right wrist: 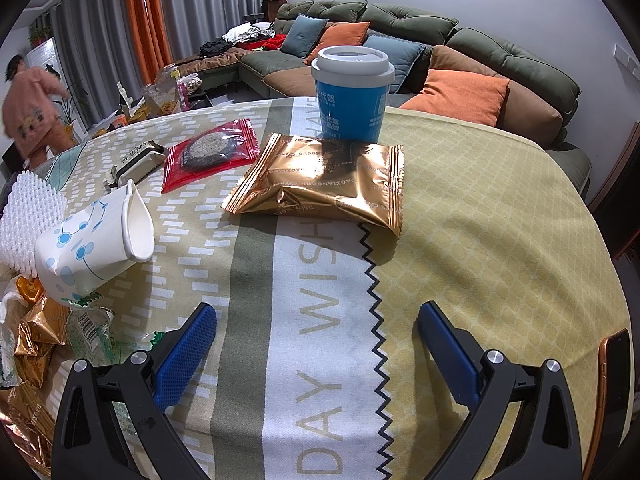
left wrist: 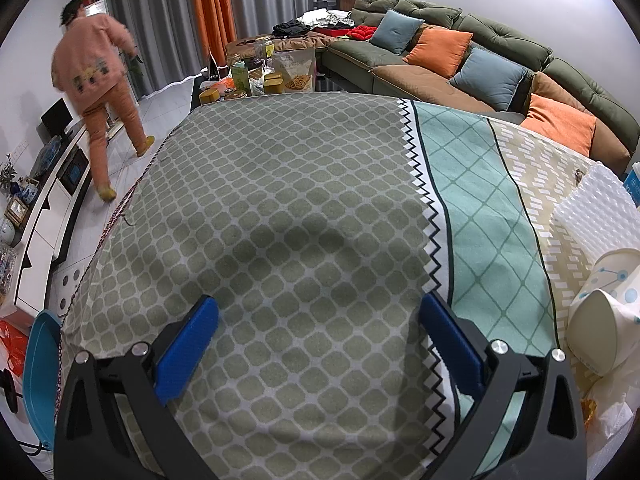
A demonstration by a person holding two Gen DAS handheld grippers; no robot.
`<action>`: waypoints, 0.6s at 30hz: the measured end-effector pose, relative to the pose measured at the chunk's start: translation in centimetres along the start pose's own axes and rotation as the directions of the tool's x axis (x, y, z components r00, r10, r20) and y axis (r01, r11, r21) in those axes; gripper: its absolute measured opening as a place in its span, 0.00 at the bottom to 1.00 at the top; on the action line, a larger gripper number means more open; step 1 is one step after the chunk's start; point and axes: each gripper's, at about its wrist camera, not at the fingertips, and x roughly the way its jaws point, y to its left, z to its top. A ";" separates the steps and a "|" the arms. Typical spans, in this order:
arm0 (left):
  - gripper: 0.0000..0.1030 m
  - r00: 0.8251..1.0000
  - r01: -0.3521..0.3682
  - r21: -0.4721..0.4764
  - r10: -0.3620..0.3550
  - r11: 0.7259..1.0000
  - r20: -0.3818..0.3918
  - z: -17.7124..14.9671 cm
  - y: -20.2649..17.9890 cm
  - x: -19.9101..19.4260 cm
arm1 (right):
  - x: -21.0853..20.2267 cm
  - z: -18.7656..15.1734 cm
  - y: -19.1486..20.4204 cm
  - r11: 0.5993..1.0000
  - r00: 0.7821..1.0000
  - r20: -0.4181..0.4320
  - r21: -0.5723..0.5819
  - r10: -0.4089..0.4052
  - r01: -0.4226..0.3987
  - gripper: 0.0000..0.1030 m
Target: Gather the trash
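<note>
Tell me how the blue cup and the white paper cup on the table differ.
The blue cup stands upright; the white paper cup lies on its side. The blue cup wears a white lid; the white paper cup is open and crushed at the rim. The blue cup is solid blue with white print; the white paper cup has blue dots. Both rest on the tablecloth.

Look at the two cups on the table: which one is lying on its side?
The white paper cup with blue dots lies tipped over, its crushed mouth facing sideways. The blue cup with the white lid stands upright behind the gold packet.
</note>
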 end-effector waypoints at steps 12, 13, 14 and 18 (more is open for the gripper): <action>0.98 1.000 0.000 0.000 0.000 1.000 0.000 -0.1 0.0 0.0 | 0.0 0.0 0.0 1.000 1.000 0.000 0.000 0.000 0.000 0.97; 0.98 1.000 0.000 0.000 0.000 1.000 0.000 0.1 0.0 0.0 | 0.0 0.0 0.0 1.000 1.000 0.000 0.000 0.000 0.000 0.97; 0.98 1.000 0.000 0.000 0.000 1.000 0.000 0.1 0.0 0.0 | 0.0 0.0 0.1 1.000 1.000 0.000 0.000 0.000 0.000 0.97; 0.98 1.000 0.000 0.000 0.000 1.000 0.000 0.0 0.0 0.0 | 0.0 0.0 0.0 1.000 1.000 0.000 0.000 0.000 0.000 0.97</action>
